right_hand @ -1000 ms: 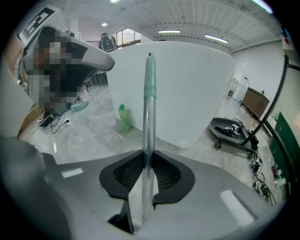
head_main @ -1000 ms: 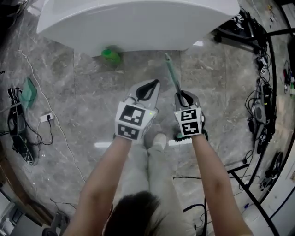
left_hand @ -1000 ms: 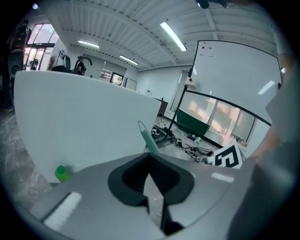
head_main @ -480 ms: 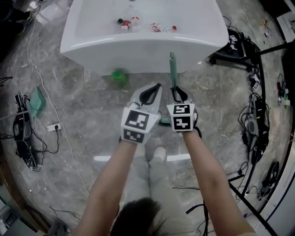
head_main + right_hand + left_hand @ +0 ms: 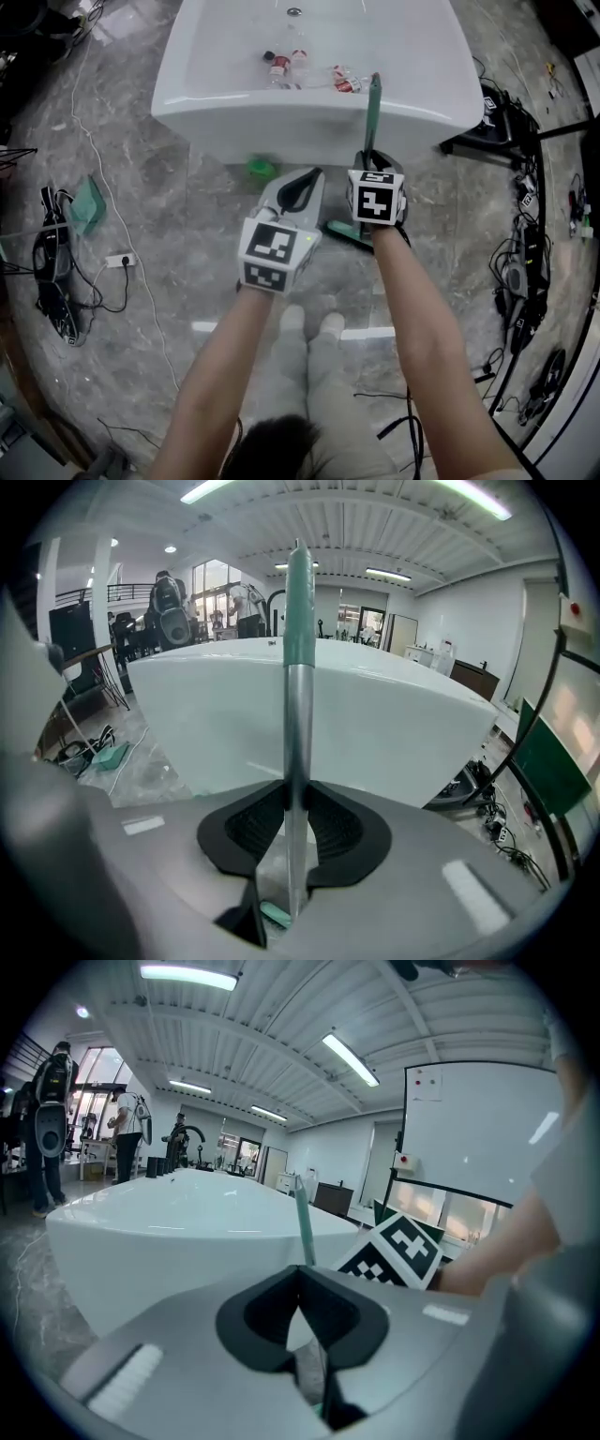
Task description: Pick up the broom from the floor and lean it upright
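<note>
Broom handle (image 5: 374, 108) clamped in right tongs (image 5: 369, 161); left tongs (image 5: 316, 173) closed, empty. Tip handle onto tub rim (image 5: 244, 101) ahead, then release.

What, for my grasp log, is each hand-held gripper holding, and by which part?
Right hand-held gripper: the broom, by its metal shaft. Left hand-held gripper: nothing.

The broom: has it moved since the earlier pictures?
Yes. The broom, held in the right tool, has come toward the white tub; its handle tip now overlaps the tub's rim.

One broom (image 5: 373, 111), perhaps four bottles (image 5: 279, 67)
</note>
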Available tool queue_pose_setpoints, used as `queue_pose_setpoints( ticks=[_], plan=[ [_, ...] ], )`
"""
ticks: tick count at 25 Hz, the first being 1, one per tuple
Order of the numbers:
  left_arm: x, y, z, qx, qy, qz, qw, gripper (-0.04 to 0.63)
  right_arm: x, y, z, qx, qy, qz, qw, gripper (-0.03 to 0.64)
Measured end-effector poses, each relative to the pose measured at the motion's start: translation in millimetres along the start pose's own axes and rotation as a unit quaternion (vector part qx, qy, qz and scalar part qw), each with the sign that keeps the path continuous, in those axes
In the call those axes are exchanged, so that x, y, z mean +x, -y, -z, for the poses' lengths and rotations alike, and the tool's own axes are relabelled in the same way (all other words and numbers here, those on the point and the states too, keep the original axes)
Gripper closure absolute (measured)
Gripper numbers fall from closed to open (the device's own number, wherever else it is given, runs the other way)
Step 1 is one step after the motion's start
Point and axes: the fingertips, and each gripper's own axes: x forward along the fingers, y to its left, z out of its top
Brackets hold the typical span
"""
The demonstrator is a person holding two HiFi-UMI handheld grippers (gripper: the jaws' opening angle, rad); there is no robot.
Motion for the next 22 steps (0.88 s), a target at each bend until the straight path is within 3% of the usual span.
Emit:
queue_pose_setpoints(
  ticks=[12, 16, 22],
  plan=[
    [4.8, -6.9, 5.9, -0.023, 0.003, 0.002, 0.9997, 0.595, 16.3, -3.2, -17.1, -0.019, 0.021, 0.018, 0.999, 0.531],
    [4.1, -6.2, 5.4, -0.027, 0.007, -0.001, 0.9996, 0.595, 14.0, -2.3, -19.0, -0.032, 0.024, 0.009, 0.999, 0.429],
    [-3.2, 0.9, -12.6, -0.027, 0.009, -0.004, 0.9996, 0.595, -15.4, -12.9, -26.9, -0.072, 0.036, -0.034, 0.996, 0.390]
  ],
)
